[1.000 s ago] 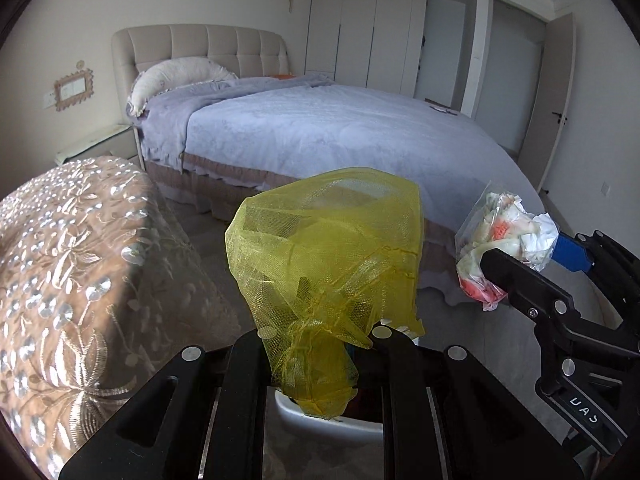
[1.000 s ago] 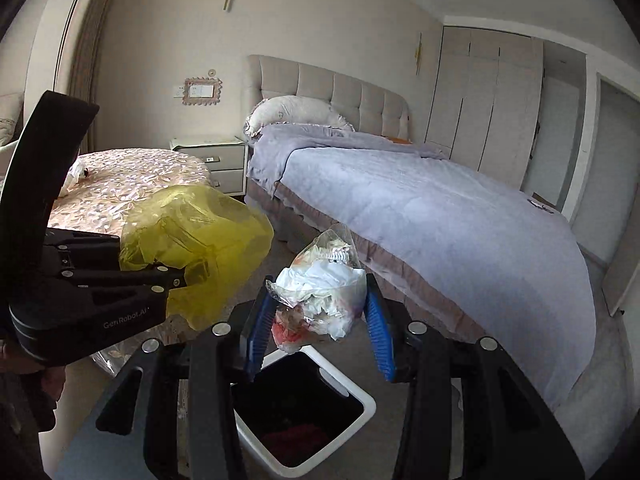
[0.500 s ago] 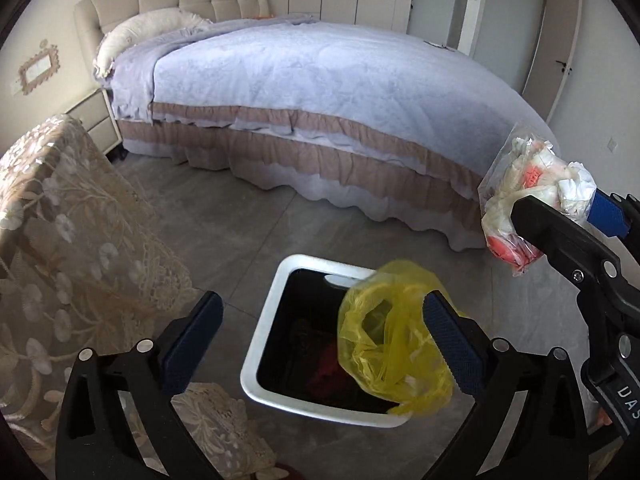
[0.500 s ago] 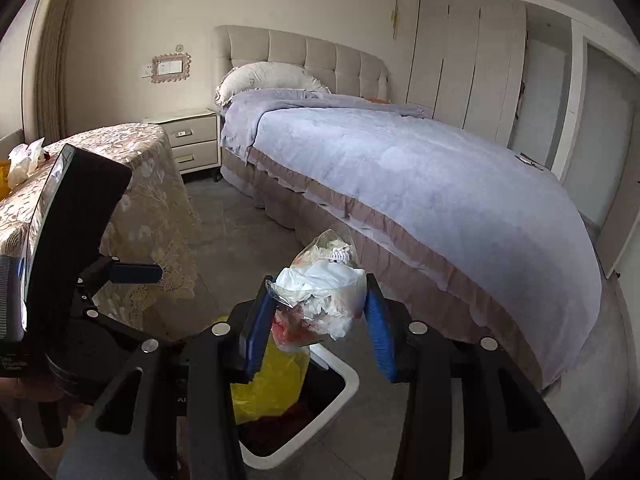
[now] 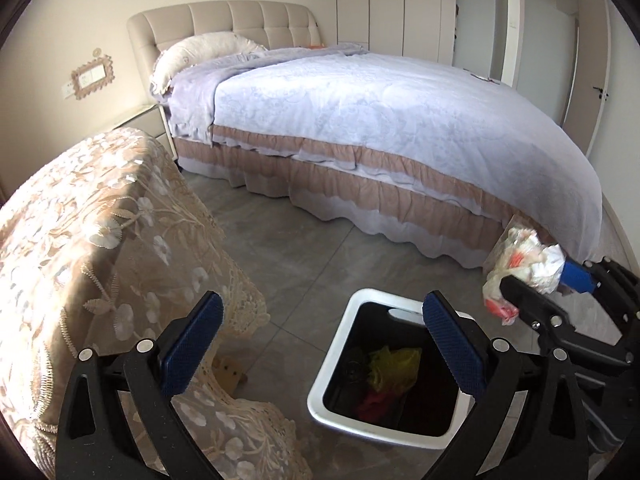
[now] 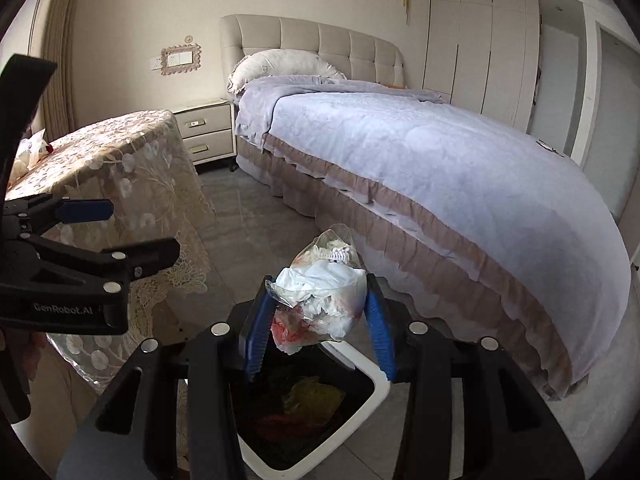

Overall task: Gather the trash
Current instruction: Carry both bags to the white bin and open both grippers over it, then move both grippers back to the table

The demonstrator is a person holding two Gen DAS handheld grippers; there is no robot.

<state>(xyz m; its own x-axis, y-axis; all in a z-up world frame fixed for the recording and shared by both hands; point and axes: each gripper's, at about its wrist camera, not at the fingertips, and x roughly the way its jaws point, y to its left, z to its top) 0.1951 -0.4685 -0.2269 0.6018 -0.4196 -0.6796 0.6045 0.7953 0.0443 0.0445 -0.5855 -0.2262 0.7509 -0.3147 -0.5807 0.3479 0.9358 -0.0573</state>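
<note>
Risk: the bag could catch on a pad or land on the bin rim if let go off-centre.
Bag: clear plastic, stuffed with white tissue and red scraps, lower centre of frame, above the bin.
Right gripper: pinching the bag.
Left gripper: wide apart, holding nothing.
Bin: yellow mesh inside.

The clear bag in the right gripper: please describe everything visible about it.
The clear bag is thin crinkled plastic, stuffed with white crumpled tissue and something red-orange at the bottom. The right gripper pinches it between its blue pads, top pointing up. It hangs above the bin, touching nothing else.
</note>
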